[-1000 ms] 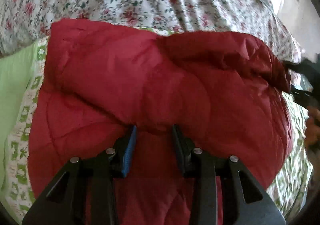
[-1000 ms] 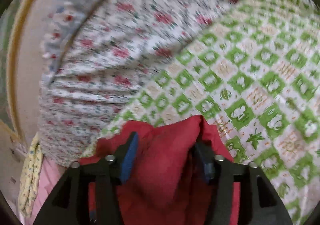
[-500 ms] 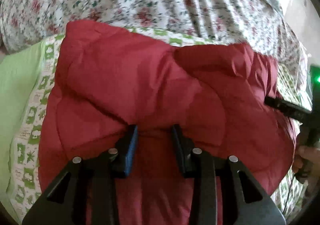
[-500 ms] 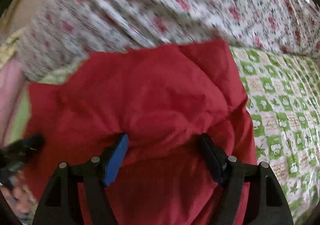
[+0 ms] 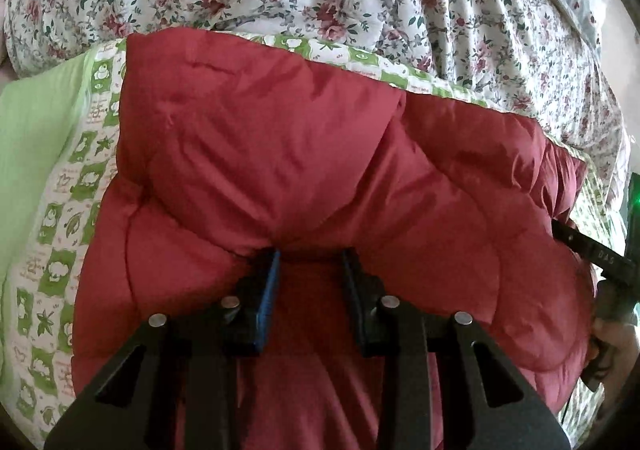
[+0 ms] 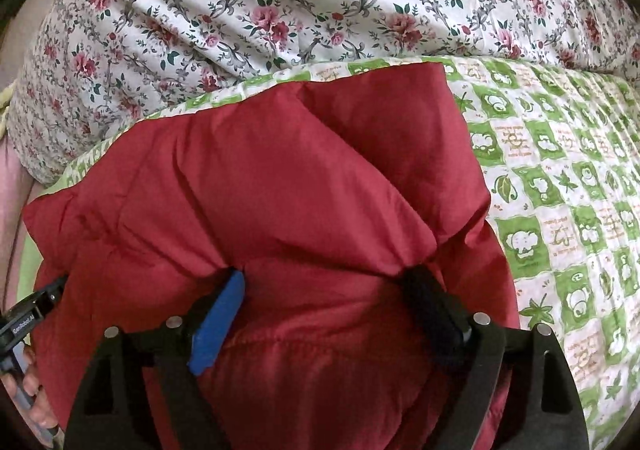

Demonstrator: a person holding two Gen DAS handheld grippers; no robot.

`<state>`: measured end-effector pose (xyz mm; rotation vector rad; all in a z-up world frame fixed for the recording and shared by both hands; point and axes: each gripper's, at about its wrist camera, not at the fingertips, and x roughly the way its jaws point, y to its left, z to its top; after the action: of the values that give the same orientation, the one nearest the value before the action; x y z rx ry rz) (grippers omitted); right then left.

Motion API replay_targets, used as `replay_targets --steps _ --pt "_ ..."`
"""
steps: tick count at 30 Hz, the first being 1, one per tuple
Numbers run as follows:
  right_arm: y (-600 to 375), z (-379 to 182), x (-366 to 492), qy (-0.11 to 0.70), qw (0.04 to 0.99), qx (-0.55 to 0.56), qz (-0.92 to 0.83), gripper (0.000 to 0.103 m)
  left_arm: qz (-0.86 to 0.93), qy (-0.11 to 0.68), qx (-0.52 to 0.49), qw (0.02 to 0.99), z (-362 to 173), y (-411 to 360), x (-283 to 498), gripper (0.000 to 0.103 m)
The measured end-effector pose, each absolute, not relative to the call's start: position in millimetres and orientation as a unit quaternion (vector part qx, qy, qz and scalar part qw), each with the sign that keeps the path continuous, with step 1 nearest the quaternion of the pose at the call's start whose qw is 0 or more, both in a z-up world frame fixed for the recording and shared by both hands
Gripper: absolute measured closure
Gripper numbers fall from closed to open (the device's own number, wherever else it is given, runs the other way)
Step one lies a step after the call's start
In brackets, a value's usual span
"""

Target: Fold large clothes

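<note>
Showing only rightward: green-checked quilt (image 6: 560, 186) beside jacket (image 6: 280, 190).

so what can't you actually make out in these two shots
- Red padded garment: its near part is cut off by the bottom edge in both wrist views and covered by the grippers' frames.
- Left gripper: the puffed fold hides its fingertips, left wrist view.
- Right gripper: the same in the right wrist view, so contact is unclear.

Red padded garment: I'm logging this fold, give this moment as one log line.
red padded garment folded on green-checked quilt | left claw pinching fold | right claw has just been opening, fabric between
</note>
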<state>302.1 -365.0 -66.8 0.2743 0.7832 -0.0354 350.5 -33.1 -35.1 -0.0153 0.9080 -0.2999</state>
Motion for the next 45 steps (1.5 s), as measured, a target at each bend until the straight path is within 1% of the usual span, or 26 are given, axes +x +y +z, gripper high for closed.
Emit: replay_targets --steps 6,13,25,26,27,28,29,32,33,34,35,36,40,45 --pt "-372 -52 284 0.358 0.921 0.151 -0.004 0.017 -0.161 0.438 -0.023 0.884 -19 -20 335 0.073" --pt "-377 -27 238 0.316 0.934 0.164 0.009 0.017 -0.174 0.426 -0.044 0.887 -6 -2 314 0.073" --pt "-390 -28 199 0.325 0.925 0.193 0.026 0.017 -0.188 0.416 -0.073 0.887 4 26 287 0.072" --pt "-394 -30 196 0.328 0.924 0.195 0.024 0.017 -0.187 0.415 -0.076 0.887 5 30 286 0.07" --pt "-396 -31 194 0.33 0.923 0.198 0.023 0.017 -0.187 0.412 -0.079 0.888 5 35 284 0.065" --pt "-400 -33 191 0.332 0.921 0.203 0.024 0.017 -0.186 0.409 -0.081 0.89 6 38 283 0.063" --pt "-403 -35 189 0.333 0.92 0.205 0.023 0.017 -0.186 0.406 -0.082 0.891 6 42 282 0.061" --pt "-412 -40 184 0.336 0.918 0.211 0.017 0.017 -0.182 0.405 -0.084 0.892 6 52 279 0.061" --pt "-415 -42 183 0.338 0.916 0.215 0.015 0.017 -0.181 0.404 -0.086 0.893 7 56 278 0.058" --pt "-417 -44 182 0.341 0.914 0.22 0.015 0.017 -0.18 0.403 -0.089 0.893 7 59 278 0.055" --pt "-420 -46 181 0.345 0.911 0.226 0.015 0.017 -0.18 0.401 -0.093 0.894 7 63 277 0.047" --pt "-421 -48 181 0.35 0.908 0.229 0.016 0.017 -0.179 0.398 -0.098 0.894 7 67 277 0.043" --pt "-424 -53 179 0.368 0.899 0.236 0.014 0.017 -0.176 0.399 -0.112 0.893 3 79 279 0.043" --pt "-429 -57 175 0.369 0.895 0.252 0.015 0.017 -0.172 0.411 -0.123 0.887 -5 88 284 0.043"
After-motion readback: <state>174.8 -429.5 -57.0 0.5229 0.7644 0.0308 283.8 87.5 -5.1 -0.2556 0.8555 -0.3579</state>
